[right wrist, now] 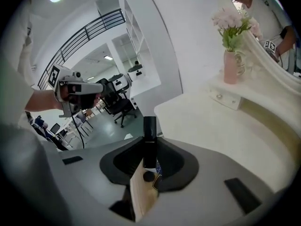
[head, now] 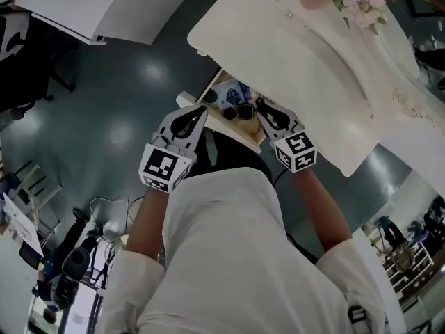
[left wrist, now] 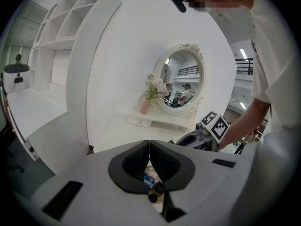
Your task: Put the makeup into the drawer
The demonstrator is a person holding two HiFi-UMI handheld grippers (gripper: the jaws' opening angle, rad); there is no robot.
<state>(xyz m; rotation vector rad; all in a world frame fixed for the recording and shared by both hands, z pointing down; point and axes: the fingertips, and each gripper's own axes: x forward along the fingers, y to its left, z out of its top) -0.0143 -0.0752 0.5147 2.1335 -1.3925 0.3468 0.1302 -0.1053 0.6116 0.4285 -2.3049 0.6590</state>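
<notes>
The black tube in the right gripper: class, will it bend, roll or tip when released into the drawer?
Probably rigid: the black tube stands straight in the right gripper. Slim and seemingly round, it may roll if laid flat in the drawer, and likely tip if stood upright.

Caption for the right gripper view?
Right claw holds a slim black cylindrical tube above the open light wooden drawer.

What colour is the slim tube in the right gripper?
Slim tube is black; clearest in right gripper view.
</notes>
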